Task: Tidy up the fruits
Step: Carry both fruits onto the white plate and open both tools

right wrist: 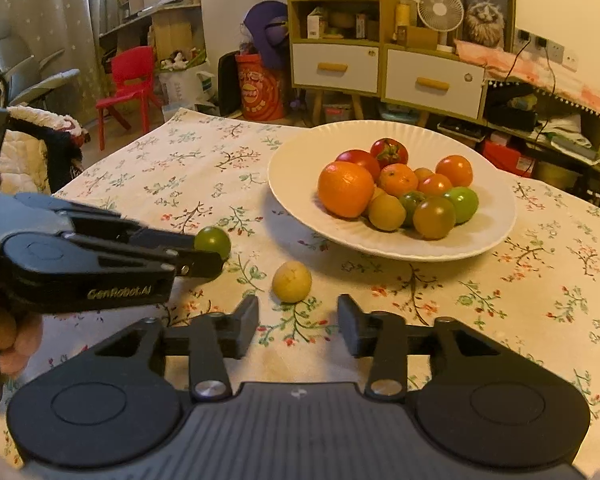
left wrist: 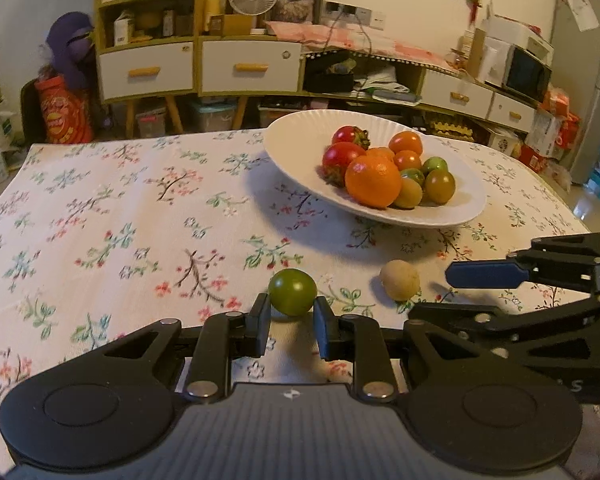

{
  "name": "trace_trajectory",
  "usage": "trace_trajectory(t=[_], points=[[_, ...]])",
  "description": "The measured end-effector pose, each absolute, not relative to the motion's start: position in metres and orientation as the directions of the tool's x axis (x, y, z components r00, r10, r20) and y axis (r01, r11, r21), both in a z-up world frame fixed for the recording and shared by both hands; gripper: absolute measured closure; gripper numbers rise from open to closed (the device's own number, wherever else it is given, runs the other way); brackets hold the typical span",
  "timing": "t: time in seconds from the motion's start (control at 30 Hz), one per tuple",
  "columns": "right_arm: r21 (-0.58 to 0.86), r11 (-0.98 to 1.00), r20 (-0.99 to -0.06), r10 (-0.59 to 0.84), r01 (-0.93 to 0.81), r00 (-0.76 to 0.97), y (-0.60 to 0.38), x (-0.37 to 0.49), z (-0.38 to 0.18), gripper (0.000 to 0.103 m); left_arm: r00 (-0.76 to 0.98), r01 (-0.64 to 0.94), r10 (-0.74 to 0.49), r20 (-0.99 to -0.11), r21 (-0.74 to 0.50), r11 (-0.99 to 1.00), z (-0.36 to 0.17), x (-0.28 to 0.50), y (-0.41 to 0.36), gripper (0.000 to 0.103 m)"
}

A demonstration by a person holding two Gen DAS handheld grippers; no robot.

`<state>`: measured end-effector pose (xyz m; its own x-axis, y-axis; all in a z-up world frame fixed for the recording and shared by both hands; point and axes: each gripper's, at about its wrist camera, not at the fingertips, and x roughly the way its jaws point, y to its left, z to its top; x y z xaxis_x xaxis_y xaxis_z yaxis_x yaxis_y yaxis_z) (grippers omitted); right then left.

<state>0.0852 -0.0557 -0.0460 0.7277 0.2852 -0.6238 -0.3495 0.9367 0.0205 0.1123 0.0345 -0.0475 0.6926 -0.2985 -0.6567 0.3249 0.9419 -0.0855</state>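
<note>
We see warm, dim indoor light, soft shadow under the plate (left wrist: 452, 216), mild blur, fisheye-bent edges.

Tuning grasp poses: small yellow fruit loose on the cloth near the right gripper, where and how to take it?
Grip the yellow fruit across its widest middle, one pad on each side. It is small and roundish, lying free on the tablecloth, apart from the plate. Come in from the near side, angled down, with the right gripper; its open jaws already look wider than the fruit.

Your left gripper (left wrist: 292, 312) sits with a green tomato (left wrist: 292, 291) between its fingertips on the floral tablecloth (left wrist: 100, 220). A pale round fruit (left wrist: 400, 280) lies just right. Beyond stands the white plate (left wrist: 300, 152) of fruit.
</note>
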Motion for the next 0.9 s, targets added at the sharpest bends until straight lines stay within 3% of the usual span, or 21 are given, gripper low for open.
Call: trace_trajectory(t=[0.23,0.37,0.9], points=[[0.017,0.936,-0.627,0.284,-0.352,0.726,-0.046,0.097,-0.054,0.065,0.696,0.292,-0.294,-0.656,-0.116,0.95,-0.048,0.111,0.036,0.068],[0.004,0.933,-0.617,0.285,-0.359,0.734,-0.046,0.097,-0.055,0.081,0.696,0.285,-0.294,-0.655,-0.124,0.95,-0.048,0.108,0.038,0.068],[0.056,0.923,-0.575,0.341,-0.38,0.744,-0.06,0.082,-0.017,0.081,0.696,0.293,-0.325,-0.64,-0.16,0.943,-0.033,0.104,0.032,0.075]])
